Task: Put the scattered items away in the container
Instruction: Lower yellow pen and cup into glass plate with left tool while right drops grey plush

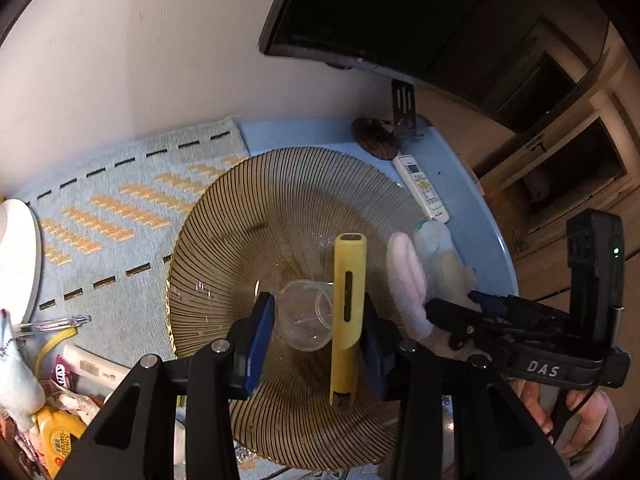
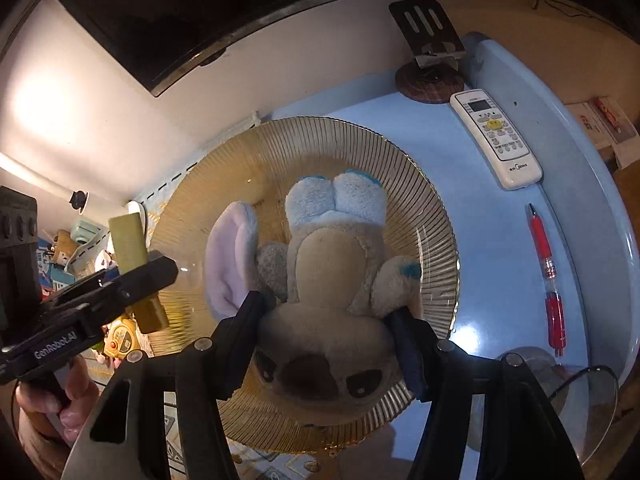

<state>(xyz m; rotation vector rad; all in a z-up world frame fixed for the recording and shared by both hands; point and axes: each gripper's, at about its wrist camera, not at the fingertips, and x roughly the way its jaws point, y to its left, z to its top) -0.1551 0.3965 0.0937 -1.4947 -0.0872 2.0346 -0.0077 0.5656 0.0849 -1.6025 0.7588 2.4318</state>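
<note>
Over on the blue surface a white remote control lies face up, just in front of a round wooden stand holding a slotted metal bracket. A dark screen hangs on the pale wall behind — and a woven blue-and-gold mat covers the left side.
</note>
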